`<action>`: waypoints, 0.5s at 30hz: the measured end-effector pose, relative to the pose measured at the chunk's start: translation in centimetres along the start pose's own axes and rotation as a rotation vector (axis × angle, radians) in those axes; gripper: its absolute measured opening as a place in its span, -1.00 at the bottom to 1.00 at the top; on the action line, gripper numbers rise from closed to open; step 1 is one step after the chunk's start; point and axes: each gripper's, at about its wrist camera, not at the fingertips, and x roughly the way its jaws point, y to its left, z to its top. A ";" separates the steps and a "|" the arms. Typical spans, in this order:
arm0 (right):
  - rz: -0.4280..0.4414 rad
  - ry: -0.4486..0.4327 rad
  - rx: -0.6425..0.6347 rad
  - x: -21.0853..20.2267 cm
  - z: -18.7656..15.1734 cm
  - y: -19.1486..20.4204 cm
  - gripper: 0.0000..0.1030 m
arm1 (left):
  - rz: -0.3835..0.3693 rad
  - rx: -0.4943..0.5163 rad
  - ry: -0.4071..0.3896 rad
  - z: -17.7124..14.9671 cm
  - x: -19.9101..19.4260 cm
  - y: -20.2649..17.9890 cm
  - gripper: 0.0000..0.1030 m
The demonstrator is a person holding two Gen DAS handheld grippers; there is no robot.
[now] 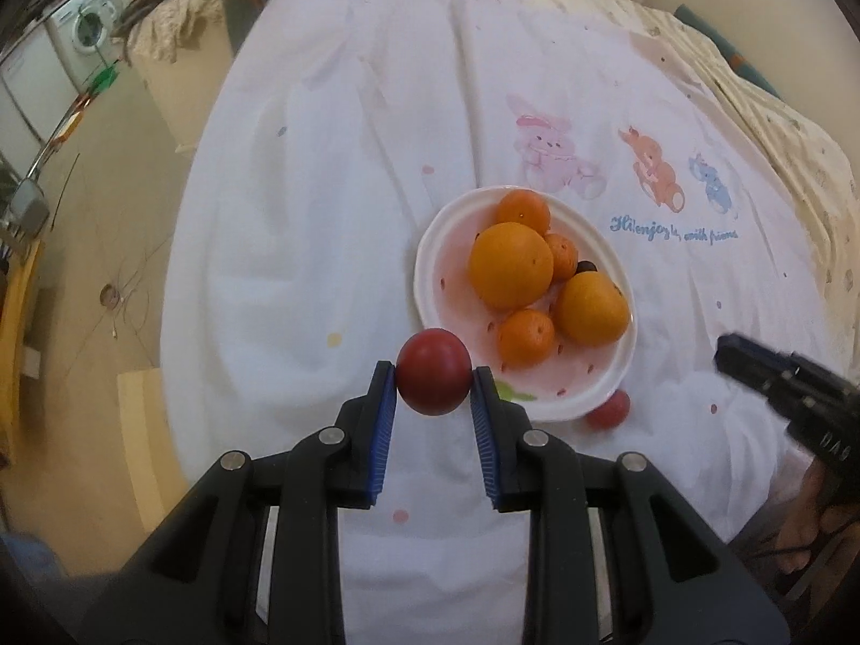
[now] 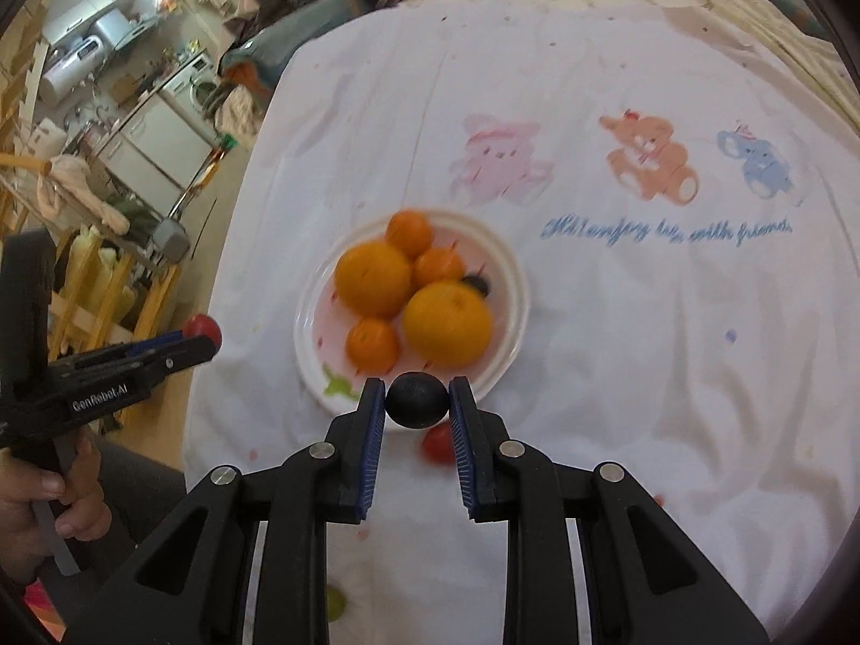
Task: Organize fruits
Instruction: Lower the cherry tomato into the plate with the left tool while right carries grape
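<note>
a washing machine point(image 1: 86, 27) stands beside white cabinets point(image 2: 156, 134) past the bed.

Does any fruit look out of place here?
Yes: a small red fruit lies loose on the white cloth, just outside the plate rim, while the oranges sit inside.

both wrist views look steeply down, close, sharing the plate point(image 1: 430, 247) of oranges.
</note>
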 end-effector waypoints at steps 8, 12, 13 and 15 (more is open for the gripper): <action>0.003 -0.021 0.016 1.4 3.4 -1.8 -0.50 | -0.023 0.017 0.075 2.5 4.2 -0.9 -0.53; -0.002 0.006 0.015 3.6 4.5 -2.9 -0.50 | -0.039 0.022 0.109 2.9 6.3 -1.5 -0.53; 0.000 0.021 0.016 4.4 4.7 -3.3 -0.50 | -0.040 0.030 0.113 2.9 6.8 -1.8 -0.53; 0.003 0.044 0.026 5.6 5.1 -3.8 -0.50 | -0.028 0.043 0.117 2.8 7.5 -2.1 -0.53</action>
